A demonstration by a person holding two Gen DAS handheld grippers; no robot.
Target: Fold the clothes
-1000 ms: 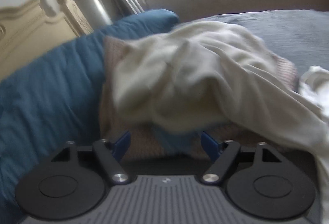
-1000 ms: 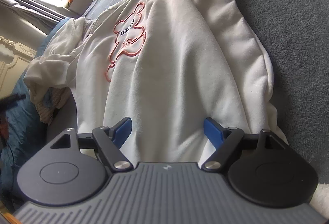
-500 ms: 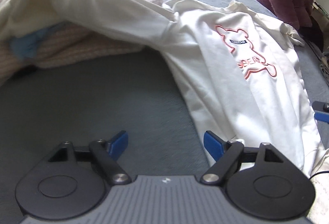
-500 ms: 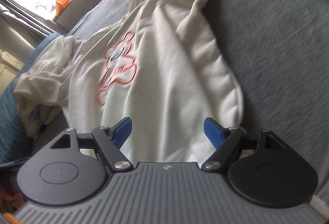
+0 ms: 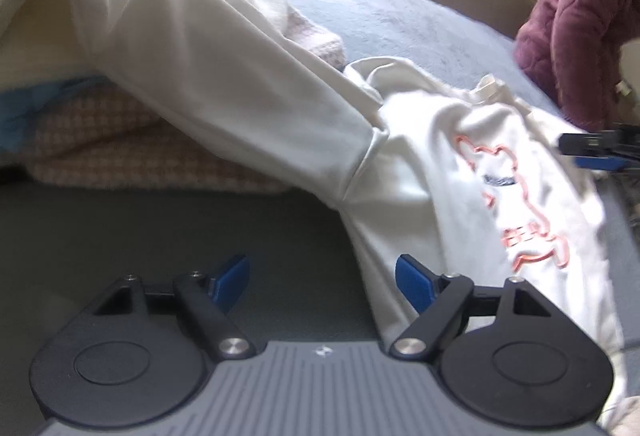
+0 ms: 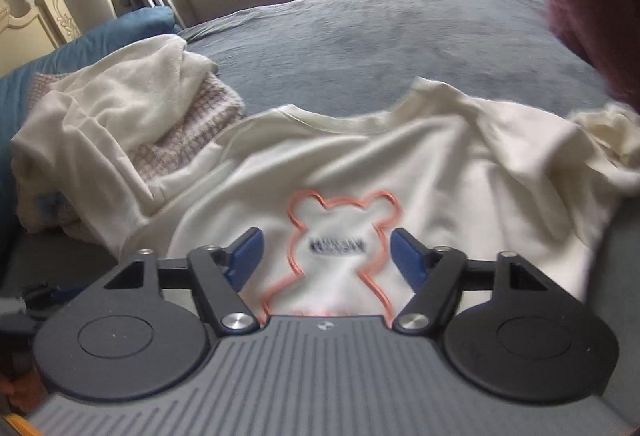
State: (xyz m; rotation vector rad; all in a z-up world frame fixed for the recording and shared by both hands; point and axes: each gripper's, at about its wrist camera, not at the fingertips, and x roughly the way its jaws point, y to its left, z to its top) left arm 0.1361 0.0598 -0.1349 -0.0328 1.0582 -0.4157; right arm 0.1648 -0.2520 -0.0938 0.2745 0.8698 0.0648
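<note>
A cream sweatshirt [image 6: 460, 171] with an orange bear outline [image 6: 340, 232] lies face up on the grey bed. My right gripper [image 6: 326, 256] hovers open just above the bear print, nothing between its fingers. In the left wrist view the same sweatshirt [image 5: 460, 163] lies to the right, one sleeve [image 5: 200, 47] draped up over a pile. My left gripper [image 5: 322, 278] is open over bare bedcover, its right finger at the sweatshirt's side edge. The right gripper's tip [image 5: 600, 151] shows at the far right there.
A pile with a pink knit garment [image 5: 120, 139] and something light blue [image 5: 24, 111] lies under the sleeve. Blue pillow [image 6: 100, 35] and cream headboard [image 6: 40, 3] stand at the left. A maroon fleecy jacket [image 5: 572, 19] is at the right. The grey bedcover [image 6: 380, 35] stretches beyond.
The left gripper swung from the pile toward the sweatshirt and moved closer to its side edge. The right gripper turned from the hem side to face the bear print and collar.
</note>
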